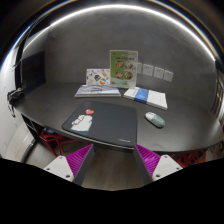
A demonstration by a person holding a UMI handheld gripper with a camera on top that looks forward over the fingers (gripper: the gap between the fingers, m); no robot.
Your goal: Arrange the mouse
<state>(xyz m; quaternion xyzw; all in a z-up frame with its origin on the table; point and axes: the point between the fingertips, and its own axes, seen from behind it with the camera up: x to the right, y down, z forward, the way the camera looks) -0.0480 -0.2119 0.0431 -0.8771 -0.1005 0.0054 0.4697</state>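
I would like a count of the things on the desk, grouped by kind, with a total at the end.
Mouse: 1
Mouse pad: 1
Upright sign: 1
Flat printed sheets or booklets: 2
Total: 5
The small cards on the wall behind are not counted. The gripper has its jaws open, empty, short of the mouse pad.

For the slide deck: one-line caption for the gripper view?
Open tongs hover short of the dark mouse pad; the mouse sits on the table just beside the pad.
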